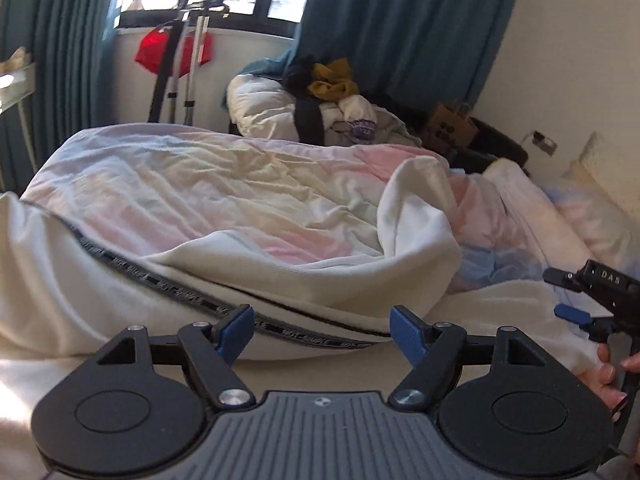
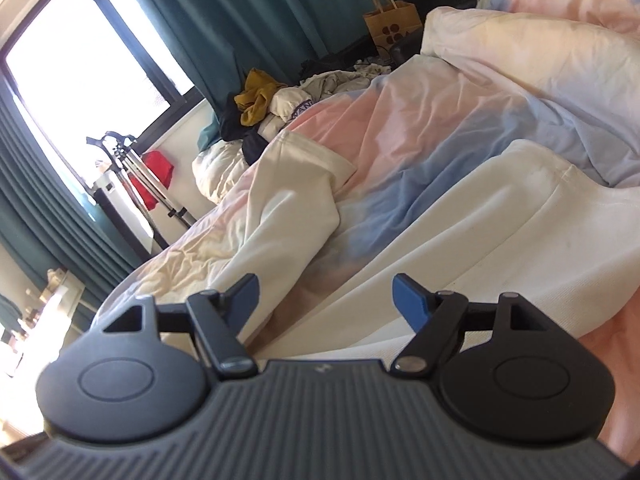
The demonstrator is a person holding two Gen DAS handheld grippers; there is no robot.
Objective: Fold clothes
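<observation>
Two grippers: both have their blue pads spread apart and hold nothing.
Left gripper (image 1: pixel 322 332): low over the bed, just before the black lettered band of the white garment (image 1: pixel 280 280).
Right gripper (image 2: pixel 324 300): near the garment's two spread parts.
Garment place: on the pastel duvet (image 2: pixel 420 128).
Background: clothes pile (image 1: pixel 332 100), teal curtains (image 1: pixel 400 32).
</observation>
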